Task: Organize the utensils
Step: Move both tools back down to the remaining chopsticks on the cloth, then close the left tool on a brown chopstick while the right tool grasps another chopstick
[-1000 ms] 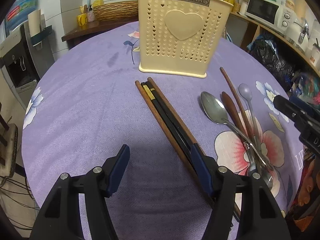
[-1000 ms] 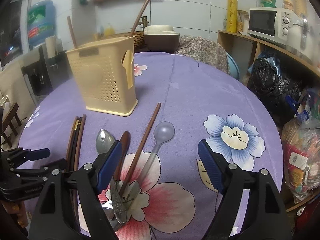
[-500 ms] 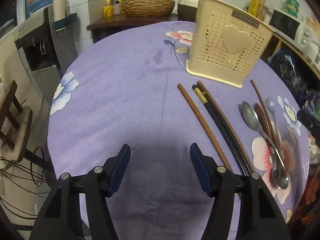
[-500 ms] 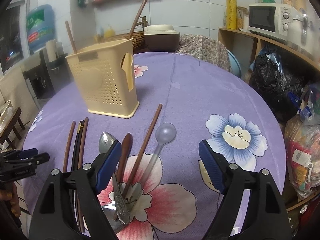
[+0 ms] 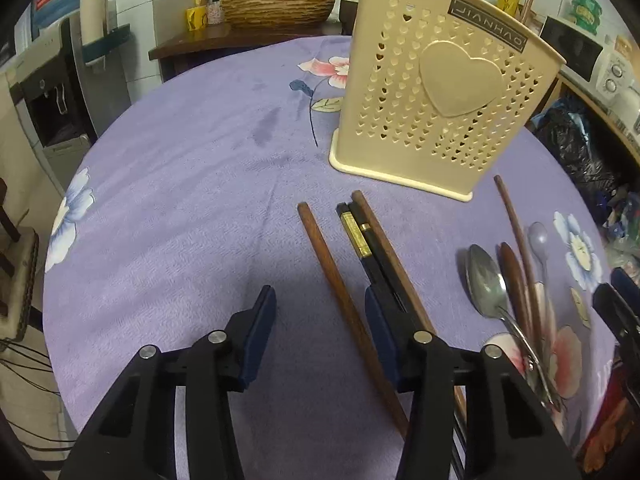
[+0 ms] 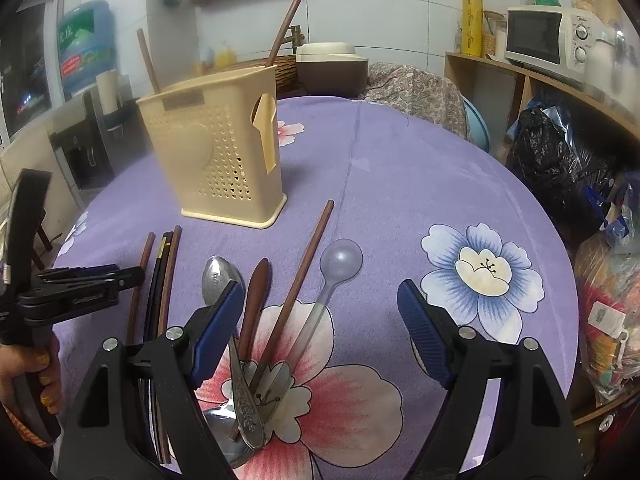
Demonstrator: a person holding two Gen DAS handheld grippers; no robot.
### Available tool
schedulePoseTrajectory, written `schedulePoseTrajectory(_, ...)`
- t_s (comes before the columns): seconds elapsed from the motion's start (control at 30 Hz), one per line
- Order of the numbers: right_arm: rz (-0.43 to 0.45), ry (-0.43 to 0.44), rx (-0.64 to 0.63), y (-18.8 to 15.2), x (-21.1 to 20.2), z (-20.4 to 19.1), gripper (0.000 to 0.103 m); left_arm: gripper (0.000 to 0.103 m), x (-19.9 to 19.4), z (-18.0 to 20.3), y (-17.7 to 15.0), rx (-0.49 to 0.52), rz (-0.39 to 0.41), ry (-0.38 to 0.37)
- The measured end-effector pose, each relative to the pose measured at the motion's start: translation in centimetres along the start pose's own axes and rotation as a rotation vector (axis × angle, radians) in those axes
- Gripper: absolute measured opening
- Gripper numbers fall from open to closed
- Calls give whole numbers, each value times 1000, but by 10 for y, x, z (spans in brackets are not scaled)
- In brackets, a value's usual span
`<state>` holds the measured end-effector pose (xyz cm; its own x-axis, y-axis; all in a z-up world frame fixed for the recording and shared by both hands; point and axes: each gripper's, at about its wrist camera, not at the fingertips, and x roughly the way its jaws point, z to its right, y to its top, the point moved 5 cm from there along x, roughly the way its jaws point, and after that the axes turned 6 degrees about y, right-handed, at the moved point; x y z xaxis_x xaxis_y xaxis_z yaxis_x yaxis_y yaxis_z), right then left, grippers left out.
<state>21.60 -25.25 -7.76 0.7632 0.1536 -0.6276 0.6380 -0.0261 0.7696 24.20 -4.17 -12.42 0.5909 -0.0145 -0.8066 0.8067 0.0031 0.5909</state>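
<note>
Item, chopsticks (image 5: 360,264), lying on the worktop (image 5: 180,200) before the holder (image 5: 436,108): you are swinging the left claw (image 5: 320,320), spread and empty, back over them, while the right claw (image 6: 320,320) is hovering spread above the spoons (image 6: 256,320).

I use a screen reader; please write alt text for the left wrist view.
An open left gripper hovers over a brown chopstick on a purple flowered tablecloth. A beige utensil holder stands behind, with more chopsticks and spoons lying to the right.
</note>
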Motion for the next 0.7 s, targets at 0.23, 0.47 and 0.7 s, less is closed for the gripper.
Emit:
schedulePoseTrajectory(0.23, -4, 6, 6, -2, 1, 0, 79, 36, 6, 4, 7, 79, 21, 81)
schedulePoseTrajectory(0.47, 0, -11, -24, 4, -2, 1, 79, 17, 11, -24, 17, 149, 2, 98)
schedulePoseTrajectory(0.7, -1, 42, -41, 24, 7, -7, 79, 16, 11, -18, 20, 139, -1, 84)
